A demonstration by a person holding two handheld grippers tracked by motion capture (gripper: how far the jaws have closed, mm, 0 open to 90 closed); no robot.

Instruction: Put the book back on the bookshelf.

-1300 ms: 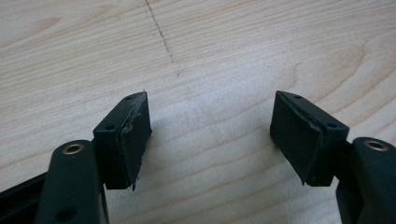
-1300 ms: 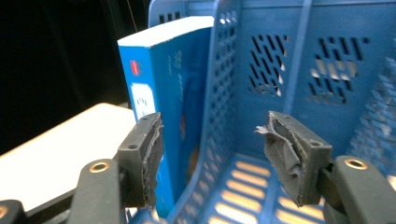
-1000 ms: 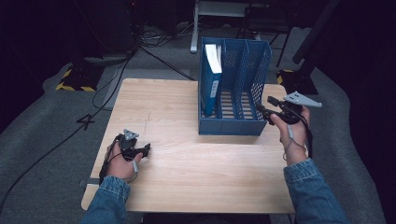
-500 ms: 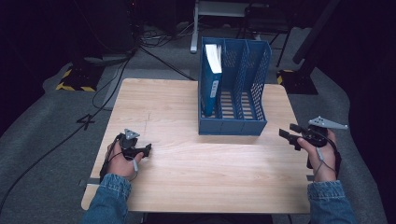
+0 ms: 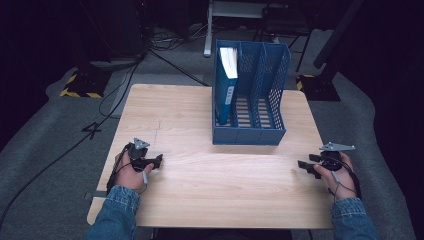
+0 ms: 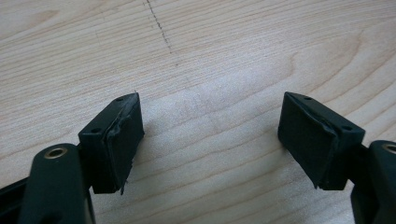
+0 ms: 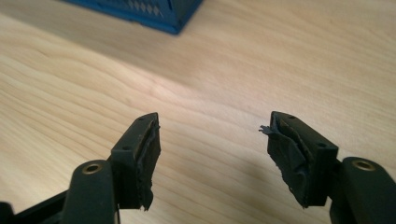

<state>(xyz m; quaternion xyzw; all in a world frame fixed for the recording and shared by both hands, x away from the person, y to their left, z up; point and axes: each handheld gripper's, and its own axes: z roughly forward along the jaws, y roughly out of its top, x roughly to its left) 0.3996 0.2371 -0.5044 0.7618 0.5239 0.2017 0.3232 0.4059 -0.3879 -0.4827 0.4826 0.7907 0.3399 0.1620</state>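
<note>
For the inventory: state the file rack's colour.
Blue file rack, clearest in the high view.

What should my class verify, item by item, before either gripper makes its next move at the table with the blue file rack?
1. Left gripper open with nothing between its jaws: ok.
2. Right gripper open with nothing between its jaws: ok.
3. Blue file rack standing upright on the table: ok.
4. Blue binder upright in the rack's left compartment: ok; the other two compartments look empty.
5. Bare tabletop between both grippers and the rack: ok.
6. Jaw pads sound: not ok; the right gripper's pads look torn and frayed.
</note>
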